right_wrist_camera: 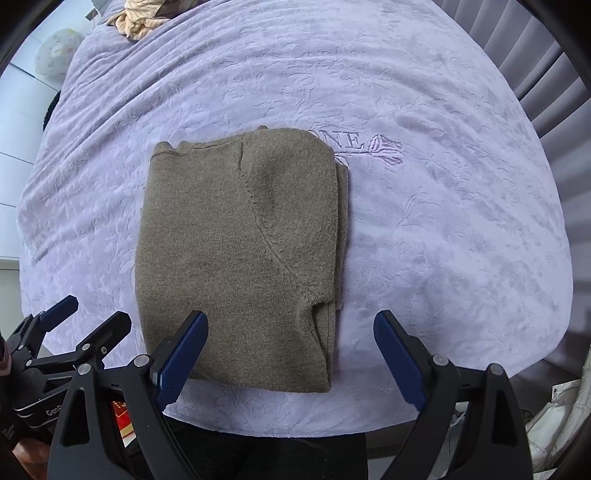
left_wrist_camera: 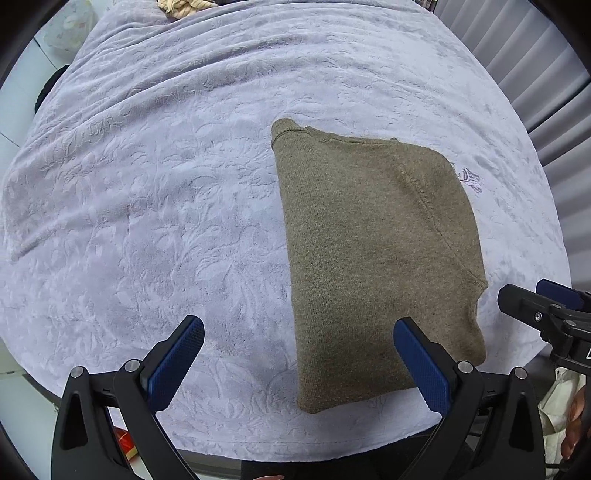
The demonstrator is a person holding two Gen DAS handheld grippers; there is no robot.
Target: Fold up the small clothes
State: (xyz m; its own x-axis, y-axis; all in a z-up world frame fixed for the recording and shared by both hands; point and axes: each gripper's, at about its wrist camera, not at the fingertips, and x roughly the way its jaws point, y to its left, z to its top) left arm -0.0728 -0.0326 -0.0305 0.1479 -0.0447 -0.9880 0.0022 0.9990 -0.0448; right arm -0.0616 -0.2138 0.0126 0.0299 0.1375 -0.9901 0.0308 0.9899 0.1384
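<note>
An olive-brown knit sweater (left_wrist_camera: 376, 251) lies folded into a neat rectangle on a lilac embossed blanket (left_wrist_camera: 166, 184). It also shows in the right wrist view (right_wrist_camera: 240, 251), with layered folded edges on its right side. My left gripper (left_wrist_camera: 299, 358) is open and empty, hovering above the sweater's near left edge. My right gripper (right_wrist_camera: 291, 350) is open and empty, hovering above the sweater's near right corner. The right gripper also shows at the right edge of the left wrist view (left_wrist_camera: 539, 299), and the left gripper shows at the lower left of the right wrist view (right_wrist_camera: 85, 314).
A cream bundle of cloth (right_wrist_camera: 144, 14) lies at the blanket's far end. The blanket carries embroidered letters and a rose (right_wrist_camera: 384, 151) beside the sweater. A grey pleated curtain (right_wrist_camera: 535, 81) hangs at the right. A red box (right_wrist_camera: 122, 417) sits below the near edge.
</note>
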